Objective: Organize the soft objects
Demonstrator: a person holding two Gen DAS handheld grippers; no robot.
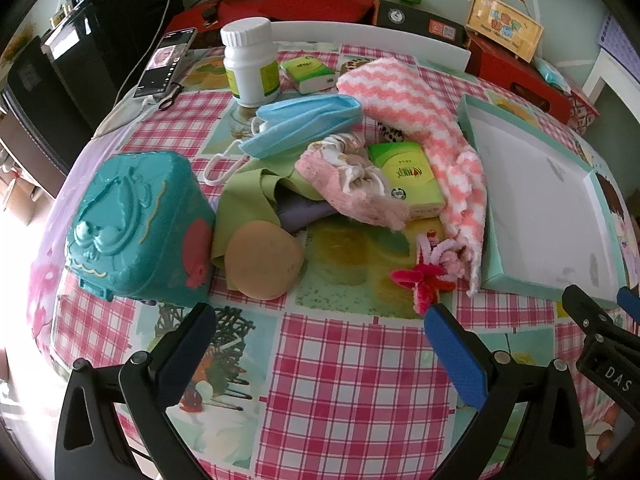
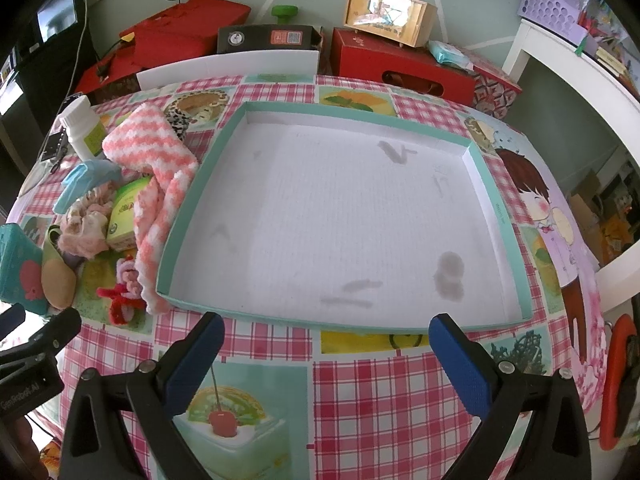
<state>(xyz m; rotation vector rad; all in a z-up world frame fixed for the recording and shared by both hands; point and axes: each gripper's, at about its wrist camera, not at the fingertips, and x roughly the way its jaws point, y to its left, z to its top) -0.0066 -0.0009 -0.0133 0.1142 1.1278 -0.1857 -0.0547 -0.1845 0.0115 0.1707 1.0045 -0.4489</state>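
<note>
A pile of soft things lies on the checked tablecloth: a pink-and-white striped towel [image 1: 436, 136], a blue face mask [image 1: 304, 120], a pink fuzzy sock [image 1: 352, 184], a green cloth [image 1: 248, 192], a tan round sponge [image 1: 262, 264] and red-pink pipe-cleaner flowers [image 1: 428, 272]. An empty teal-rimmed shallow box [image 2: 484, 184] sits to their right; it also shows in the left wrist view [image 1: 600, 208]. My left gripper [image 1: 320, 320] is open and empty, just short of the pile. My right gripper [image 2: 326, 332] is open and empty at the box's near edge.
A teal plastic case [image 1: 140, 228] stands left of the pile. A white pill bottle [image 1: 250, 62], two green tissue packs [image 1: 408, 176] [image 1: 308, 74], a phone [image 1: 166, 62] and scissors lie further back. Red boxes [image 2: 404, 64] and a white barrier line the far edge.
</note>
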